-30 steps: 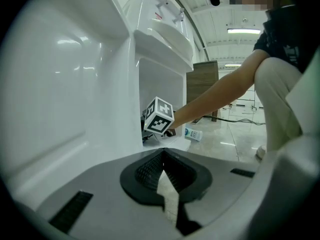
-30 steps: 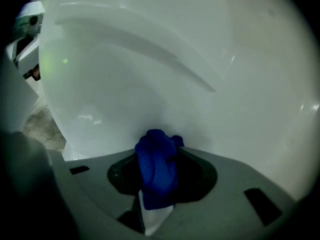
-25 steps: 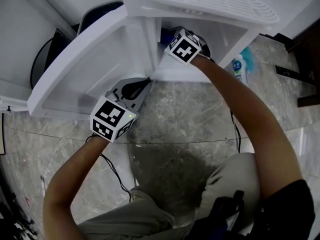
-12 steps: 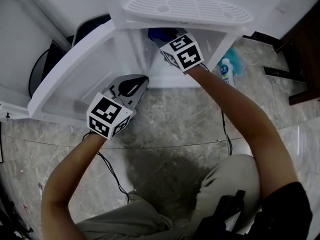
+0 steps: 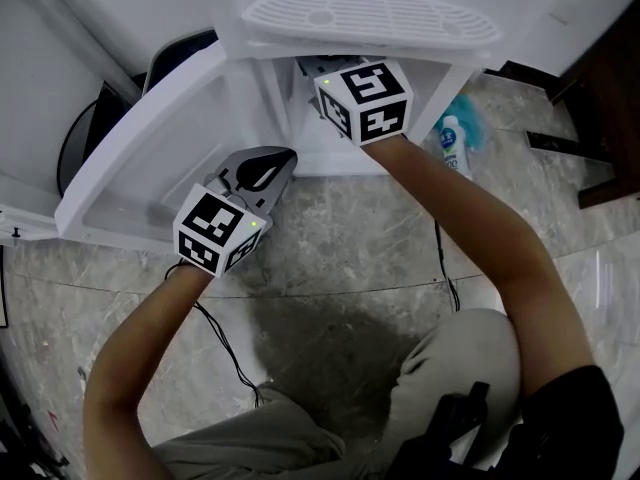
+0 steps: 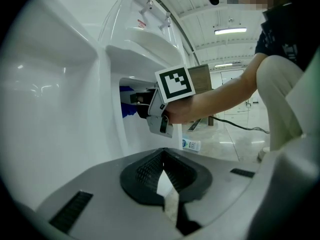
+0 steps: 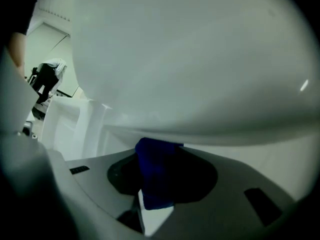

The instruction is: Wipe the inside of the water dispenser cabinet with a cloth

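Reaching forward over the marble floor (image 5: 380, 238), both bare forearms stretch toward the dispenser. The left forearm angles outward, and the left gripper (image 5: 283, 160) tilts slightly down, its jaws pressed together on nothing, tips just beside the open cabinet door (image 5: 170, 138). The right arm extends further, and the right gripper (image 6: 137, 104) points about level into the cabinet (image 5: 440, 78) beneath the drip tray (image 5: 370, 18). Its jaws clamp a bunched blue cloth (image 7: 156, 176) close under the white ceiling inside; contact is unclear. A bottle (image 5: 452, 146) lies on the floor beyond.
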`<state>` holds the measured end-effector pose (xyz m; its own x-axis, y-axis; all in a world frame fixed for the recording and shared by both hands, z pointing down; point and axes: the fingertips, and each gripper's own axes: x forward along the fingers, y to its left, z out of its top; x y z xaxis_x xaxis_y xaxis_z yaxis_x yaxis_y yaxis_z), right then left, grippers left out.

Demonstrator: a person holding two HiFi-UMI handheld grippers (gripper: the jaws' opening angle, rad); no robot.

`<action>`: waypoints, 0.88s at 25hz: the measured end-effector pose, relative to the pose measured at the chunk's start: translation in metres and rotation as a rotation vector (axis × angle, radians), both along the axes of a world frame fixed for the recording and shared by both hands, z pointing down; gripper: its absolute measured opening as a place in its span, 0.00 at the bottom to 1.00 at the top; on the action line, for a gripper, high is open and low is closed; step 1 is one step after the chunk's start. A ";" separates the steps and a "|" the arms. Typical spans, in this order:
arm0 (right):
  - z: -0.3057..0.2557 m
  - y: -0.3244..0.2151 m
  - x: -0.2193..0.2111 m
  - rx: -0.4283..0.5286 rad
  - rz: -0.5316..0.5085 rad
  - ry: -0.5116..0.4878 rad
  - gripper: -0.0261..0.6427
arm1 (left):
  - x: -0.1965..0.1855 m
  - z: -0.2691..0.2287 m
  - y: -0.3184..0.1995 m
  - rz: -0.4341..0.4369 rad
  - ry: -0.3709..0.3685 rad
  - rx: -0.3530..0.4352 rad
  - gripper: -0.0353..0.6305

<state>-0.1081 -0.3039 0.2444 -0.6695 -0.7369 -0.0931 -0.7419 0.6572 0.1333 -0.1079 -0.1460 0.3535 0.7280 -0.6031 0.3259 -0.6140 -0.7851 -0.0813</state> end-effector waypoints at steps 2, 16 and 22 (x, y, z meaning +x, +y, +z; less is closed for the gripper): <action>-0.003 -0.001 0.000 0.004 0.007 -0.007 0.21 | -0.001 0.001 -0.001 -0.001 0.002 -0.001 0.06; 0.004 -0.042 -0.002 0.088 0.152 -0.010 0.21 | -0.007 0.005 0.000 -0.018 0.006 -0.013 0.06; 0.000 -0.052 -0.002 0.128 0.175 -0.007 0.21 | -0.017 0.010 0.001 -0.040 -0.003 -0.022 0.06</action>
